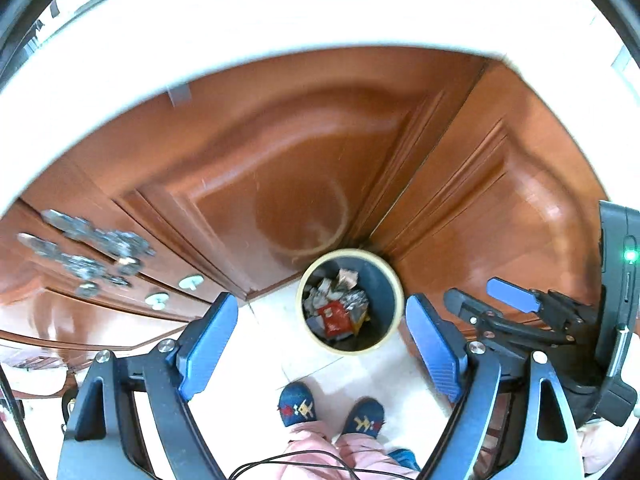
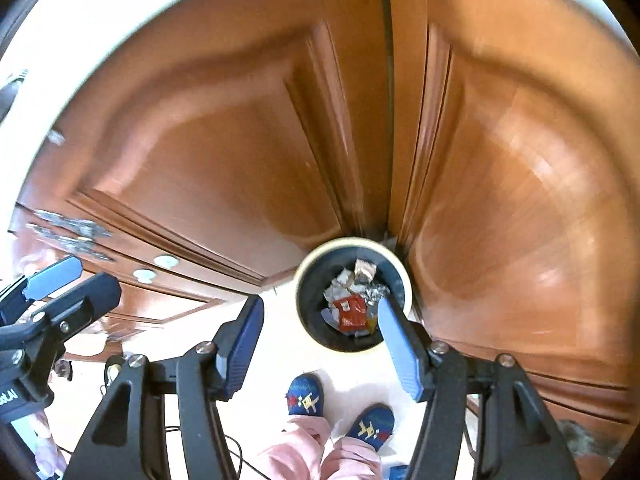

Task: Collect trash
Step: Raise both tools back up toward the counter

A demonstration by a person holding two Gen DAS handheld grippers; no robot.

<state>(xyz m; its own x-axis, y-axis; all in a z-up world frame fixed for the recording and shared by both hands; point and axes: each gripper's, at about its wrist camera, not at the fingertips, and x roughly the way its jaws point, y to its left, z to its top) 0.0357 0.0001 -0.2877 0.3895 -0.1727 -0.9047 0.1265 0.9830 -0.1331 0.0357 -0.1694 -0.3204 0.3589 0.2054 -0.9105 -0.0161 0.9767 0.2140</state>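
Observation:
A round dark bin with a cream rim stands on the pale floor against the wooden cabinet corner. It holds crumpled wrappers, foil and a red packet. My left gripper hangs high above the bin, open, with nothing between its blue pads. My right gripper is also open and empty above the bin; its right pad overlaps the bin's edge in the view. Each gripper shows at the side of the other's view: the right gripper, the left gripper.
Brown wooden cabinet doors rise behind the bin under a white countertop edge. Drawers with round knobs and ornate metal handles sit at left. The person's slippered feet stand below the bin. A cable trails there.

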